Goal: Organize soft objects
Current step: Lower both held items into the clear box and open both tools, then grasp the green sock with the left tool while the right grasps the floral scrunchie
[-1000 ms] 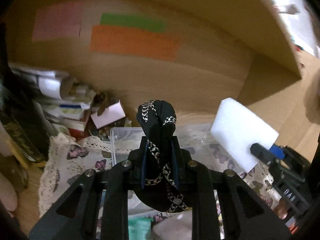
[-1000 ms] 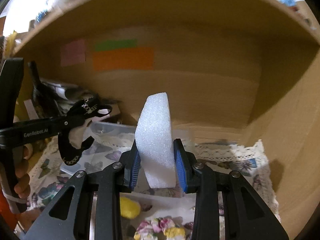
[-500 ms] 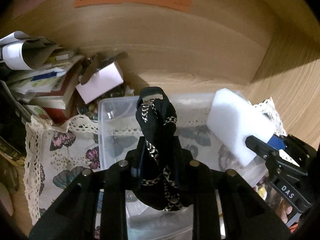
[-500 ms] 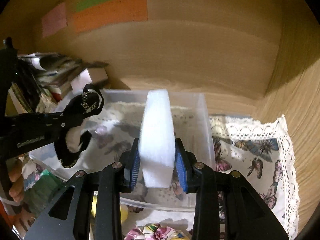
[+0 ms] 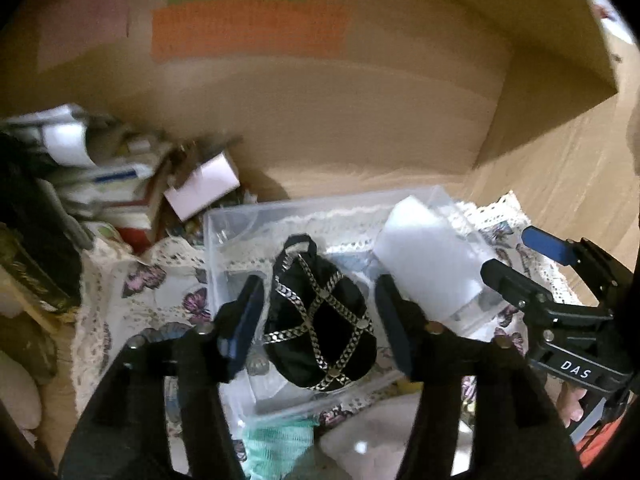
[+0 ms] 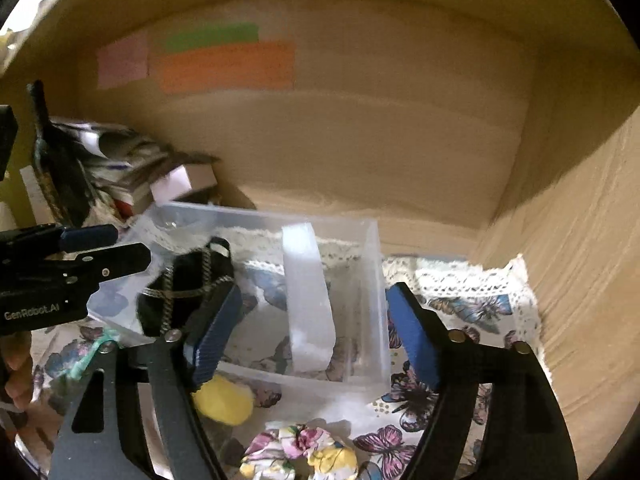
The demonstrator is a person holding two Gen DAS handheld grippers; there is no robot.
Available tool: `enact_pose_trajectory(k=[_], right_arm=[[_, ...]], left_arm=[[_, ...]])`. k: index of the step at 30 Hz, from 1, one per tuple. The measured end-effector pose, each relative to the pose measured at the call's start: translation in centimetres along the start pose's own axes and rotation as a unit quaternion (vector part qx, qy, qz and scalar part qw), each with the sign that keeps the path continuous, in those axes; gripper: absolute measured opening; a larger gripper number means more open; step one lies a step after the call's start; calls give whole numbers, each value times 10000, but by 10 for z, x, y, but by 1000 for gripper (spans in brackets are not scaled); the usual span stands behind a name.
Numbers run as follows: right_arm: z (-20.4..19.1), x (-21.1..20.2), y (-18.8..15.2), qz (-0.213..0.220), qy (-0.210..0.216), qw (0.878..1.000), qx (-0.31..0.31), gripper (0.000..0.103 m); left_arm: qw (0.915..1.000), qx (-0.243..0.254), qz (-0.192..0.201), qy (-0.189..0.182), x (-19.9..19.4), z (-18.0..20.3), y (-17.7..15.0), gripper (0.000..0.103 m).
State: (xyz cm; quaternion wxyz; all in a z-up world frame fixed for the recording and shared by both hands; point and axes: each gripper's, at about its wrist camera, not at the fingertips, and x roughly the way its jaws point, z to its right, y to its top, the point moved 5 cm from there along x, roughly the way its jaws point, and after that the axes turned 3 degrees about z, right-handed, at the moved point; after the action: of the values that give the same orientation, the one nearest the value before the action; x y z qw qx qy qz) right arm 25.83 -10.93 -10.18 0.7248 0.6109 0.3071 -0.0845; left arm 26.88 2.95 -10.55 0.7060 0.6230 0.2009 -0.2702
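A clear plastic bin (image 5: 224,224) (image 6: 372,240) stands on a butterfly-print cloth. A black fabric item with silver chain trim (image 5: 320,316) (image 6: 180,288) lies inside its left part. A white foam block (image 5: 428,272) (image 6: 308,300) stands on edge inside its right part. My left gripper (image 5: 320,316) is open above the black item, fingers on either side, not touching. My right gripper (image 6: 312,320) is open around the foam block without gripping it. Each gripper shows in the other's view: the right (image 5: 520,264), the left (image 6: 112,248).
Books, papers and a small white box (image 5: 200,188) are piled left of the bin. A yellow soft ball (image 6: 224,400), a floral fabric piece (image 6: 300,452) and a teal cloth (image 5: 280,444) lie in front of the bin. Wooden walls (image 6: 560,240) close in behind and right.
Both grippers lowered over the bin and opened. The black chain-trimmed item and the foam block, held before, now rest inside the bin.
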Motion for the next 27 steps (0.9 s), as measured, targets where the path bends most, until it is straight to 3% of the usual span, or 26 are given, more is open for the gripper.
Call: enact_pose_trajectory(k=[2,8,15,21,27], right_arm=[[-2,-13,2,152,45,9999,-8,82],[-12,-41,-1,359,124,9992,-83,83],[-19,-59,-25,290,149,9993,-161,83],[-11,-41,-57,-233,13,9997,-89,83],[1,-18,-86,-806,-74,9967,-13,83]], left_arm=[[9998,56,180,30,-14,3,2,66],[9973,215,669,221,-58,6,1,74],[9960,218,830,237,-89,-7,-15,87],[9961,310,711,428,-92,-26,-46,94],[9995,72,-52,292,-66,-44,-81,94]])
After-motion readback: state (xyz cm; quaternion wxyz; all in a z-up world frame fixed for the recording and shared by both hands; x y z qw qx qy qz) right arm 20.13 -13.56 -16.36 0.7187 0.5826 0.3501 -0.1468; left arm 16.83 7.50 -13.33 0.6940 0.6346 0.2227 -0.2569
